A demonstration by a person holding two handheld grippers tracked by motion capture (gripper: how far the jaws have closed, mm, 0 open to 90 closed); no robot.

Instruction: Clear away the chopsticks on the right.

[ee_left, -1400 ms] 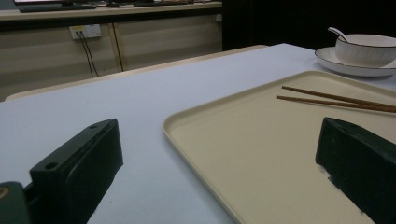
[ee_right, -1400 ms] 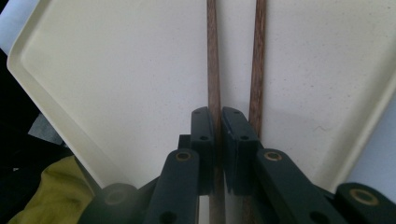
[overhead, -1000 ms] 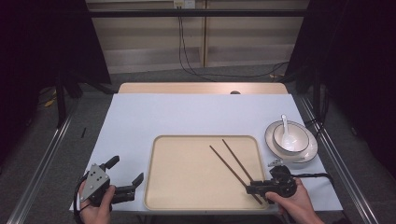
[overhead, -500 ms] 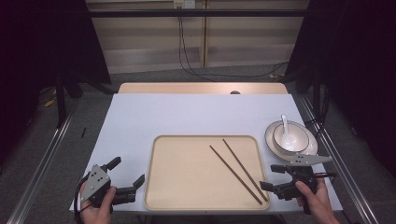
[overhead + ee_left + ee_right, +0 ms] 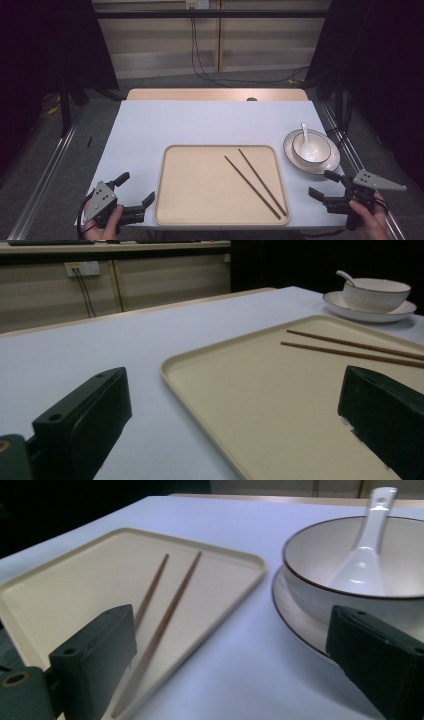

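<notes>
Two chopsticks [image 5: 255, 182] lie side by side on the right half of a beige tray [image 5: 190, 200], slanting toward its near right corner, as the high view shows; the tray sits by the near edge of the white-covered counter [image 5: 200, 122]. The right gripper [image 5: 326, 185] rests near the counter's near right corner, just right of the tray and apart from the chopsticks; its jaws have just been opening and stand spread with nothing between them. Beyond it, by the right edge, a bowl [image 5: 311, 148] with a white spoon [image 5: 306, 137] stands on a plate [image 5: 294, 161]. The left gripper [image 5: 136, 189] sits at the near left corner, jaws spread and empty. From the left gripper view, its two black jaws stand wide apart, one over the counter and one over the tray, with the chopsticks and the bowl farther off. From the right gripper view, the spread jaws frame the tray's corner and the bowl; the chopsticks' near ends look slightly blurred, perhaps reaching the tray's rim.
</notes>
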